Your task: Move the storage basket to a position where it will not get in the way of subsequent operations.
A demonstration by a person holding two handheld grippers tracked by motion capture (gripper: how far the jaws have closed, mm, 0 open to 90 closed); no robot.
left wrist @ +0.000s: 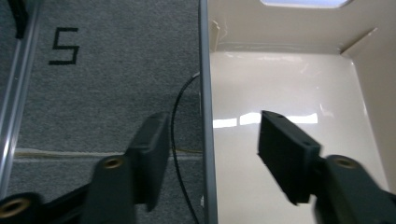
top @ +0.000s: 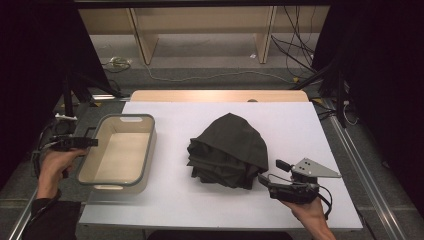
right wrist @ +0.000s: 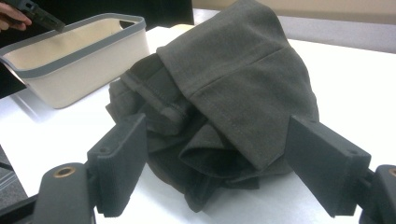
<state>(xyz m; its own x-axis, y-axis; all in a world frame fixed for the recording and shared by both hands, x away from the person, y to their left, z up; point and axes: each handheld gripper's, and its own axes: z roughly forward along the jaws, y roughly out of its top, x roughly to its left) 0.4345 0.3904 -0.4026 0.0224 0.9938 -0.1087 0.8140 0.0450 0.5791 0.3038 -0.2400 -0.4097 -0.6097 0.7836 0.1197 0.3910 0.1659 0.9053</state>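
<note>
A cream plastic bin with a grey rim (top: 150, 145) stands empty at the left of the white table. My left gripper (top: 92, 142) sits at the bin's left wall. In the left gripper view the grey rim (left wrist: 205, 93) runs between the jaws of my left gripper (left wrist: 214, 120). One jaw is outside the bin and one inside, and neither touches the rim. A crumpled dark grey garment (top: 230, 150) lies mid-table. My right gripper (top: 270, 171) is open at its near right edge. In the right gripper view the garment (right wrist: 233, 84) lies just beyond the spread jaws of my right gripper (right wrist: 217, 123).
The white table surface (top: 210, 205) is bare in front of the bin and the garment. Grey carpet with a black cable (left wrist: 180, 107) lies left of the bin. Wooden shelving (top: 200, 30), loose cables and stand legs are beyond the table's far edge.
</note>
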